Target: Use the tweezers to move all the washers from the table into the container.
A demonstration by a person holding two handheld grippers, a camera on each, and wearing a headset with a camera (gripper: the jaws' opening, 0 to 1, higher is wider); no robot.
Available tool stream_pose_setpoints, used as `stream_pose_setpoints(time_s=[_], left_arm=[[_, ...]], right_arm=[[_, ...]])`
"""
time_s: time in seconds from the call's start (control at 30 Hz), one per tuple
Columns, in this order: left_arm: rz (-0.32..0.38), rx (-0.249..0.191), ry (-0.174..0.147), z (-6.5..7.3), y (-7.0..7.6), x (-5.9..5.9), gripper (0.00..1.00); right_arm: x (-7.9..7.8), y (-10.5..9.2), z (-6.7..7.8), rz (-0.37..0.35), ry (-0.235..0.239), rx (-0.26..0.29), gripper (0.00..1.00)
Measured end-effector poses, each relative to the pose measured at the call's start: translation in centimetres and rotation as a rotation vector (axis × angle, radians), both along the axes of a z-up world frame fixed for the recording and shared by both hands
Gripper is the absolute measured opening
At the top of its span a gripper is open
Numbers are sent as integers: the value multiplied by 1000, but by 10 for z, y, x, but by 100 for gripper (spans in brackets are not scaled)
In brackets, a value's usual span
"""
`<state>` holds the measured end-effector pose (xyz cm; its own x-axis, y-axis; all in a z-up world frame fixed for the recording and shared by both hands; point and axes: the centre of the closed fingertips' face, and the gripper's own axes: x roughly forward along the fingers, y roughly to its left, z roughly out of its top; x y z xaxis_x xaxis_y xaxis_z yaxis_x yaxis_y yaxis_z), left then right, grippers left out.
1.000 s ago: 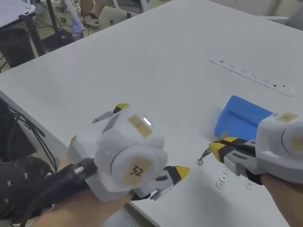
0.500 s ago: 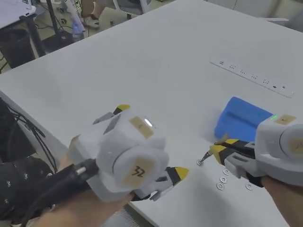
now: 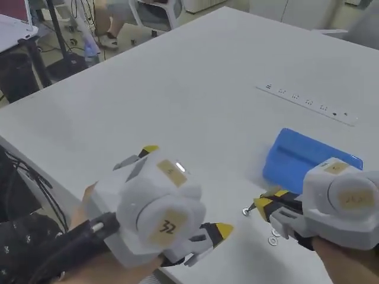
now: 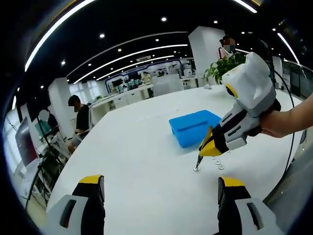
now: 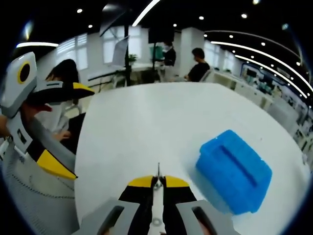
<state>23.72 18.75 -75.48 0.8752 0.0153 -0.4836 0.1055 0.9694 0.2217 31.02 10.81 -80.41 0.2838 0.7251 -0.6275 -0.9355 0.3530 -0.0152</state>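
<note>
Right gripper clamped on tweezers, tips down on lone washer on table. Whether washer pinched yet: too small to judge. Container, blue, just beyond and right of tips, nearer right gripper, long axis slanting away; opening hard to make out. More washers beside right gripper, partly hidden under it. Left gripper spread wide, empty, well apart.
</note>
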Motion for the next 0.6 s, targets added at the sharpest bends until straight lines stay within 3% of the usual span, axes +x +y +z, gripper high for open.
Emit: stream_pose_setpoints(time_s=[0.1, 0.17, 0.23, 0.27, 0.33, 0.47, 0.53, 0.6], left_arm=[[-7, -18, 2, 3, -2, 2, 99], [-30, 34, -6, 6, 1, 4, 99], [-46, 27, -11, 6, -1, 5, 99], [-59, 5, -12, 6, -3, 6, 99], [-83, -93, -35, 8, -10, 8, 99], [-95, -132, -79, 14, -8, 10, 99], [-99, -142, -91, 14, -7, 9, 99], [-100, -146, -97, 13, -8, 9, 99]], right_arm=[[6, -2, 16, -21, -18, 26, 2], [13, -5, 26, -24, -23, 41, 2], [19, -8, 36, -33, -43, 50, 2], [22, -9, 39, -38, -43, 54, 2], [30, -10, 49, -56, -51, 67, 2], [45, -13, 62, -95, -65, 83, 2], [53, -14, 69, -117, -92, 100, 2], [62, -15, 70, -135, -124, 80, 2]])
